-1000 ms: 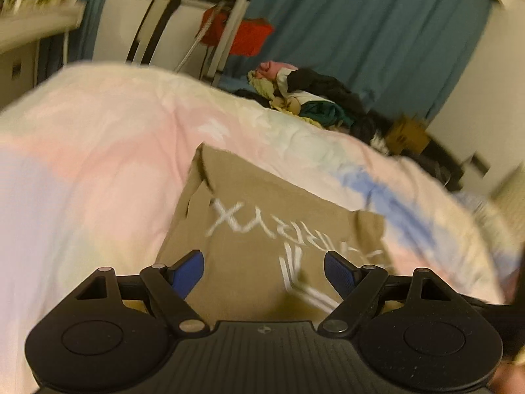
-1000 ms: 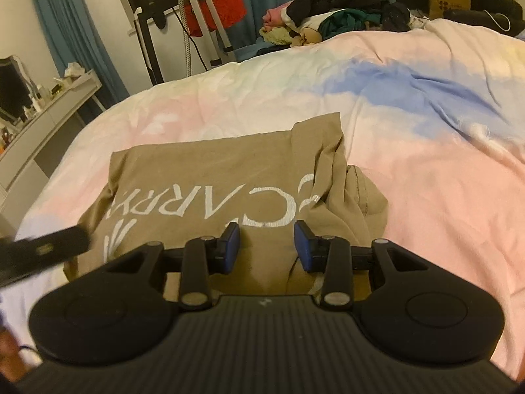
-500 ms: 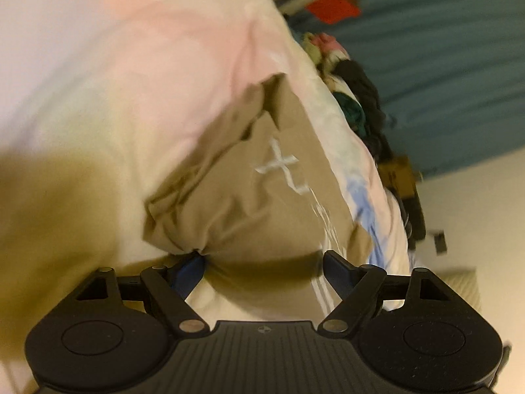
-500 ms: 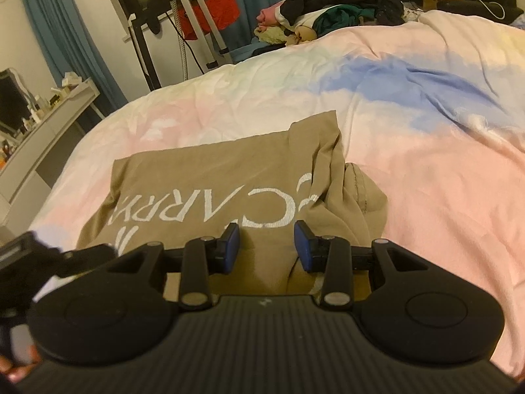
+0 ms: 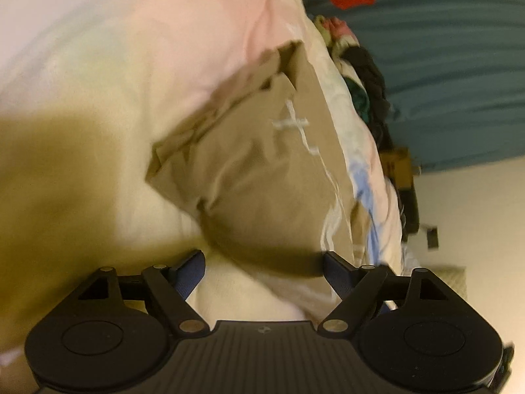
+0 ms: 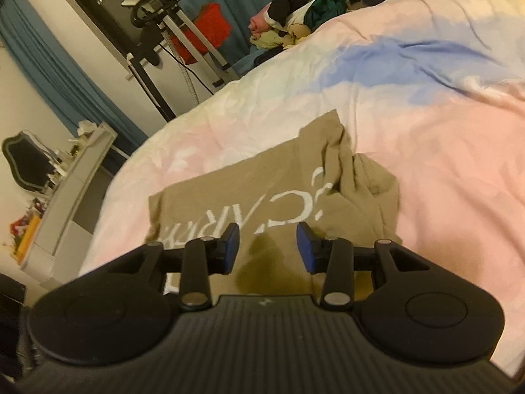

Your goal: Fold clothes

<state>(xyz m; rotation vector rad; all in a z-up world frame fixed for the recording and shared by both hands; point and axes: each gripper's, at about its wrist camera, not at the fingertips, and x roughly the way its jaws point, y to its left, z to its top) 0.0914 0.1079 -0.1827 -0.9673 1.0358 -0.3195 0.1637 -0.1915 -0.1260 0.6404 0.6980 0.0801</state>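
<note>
Tan t-shirt (image 6: 262,184) with white lettering spread on pastel duvet (image 6: 426,105), bunched at right edge; left hand-held gripper (image 5: 262,269) gaping wide over near hem, right hand-held gripper (image 6: 267,246) part-open, just widened, nothing clamped.

bedroom | bed duvet (image 6: 426,98) | clothes heap (image 6: 311,16) | curtains (image 5: 459,65)

The tan shirt (image 6: 282,184) is soft matt cotton-looking cloth with flat white print, rumpled at its 3 o'clock edge. The bedspread (image 6: 443,138) under it is matt pastel fabric, lightly creased. Both grippers, left (image 5: 262,271) and right (image 6: 267,248), are matt black plastic, ribbed bodies, blue rubbery-looking pads (image 6: 231,246), shiny metal pins.
</note>
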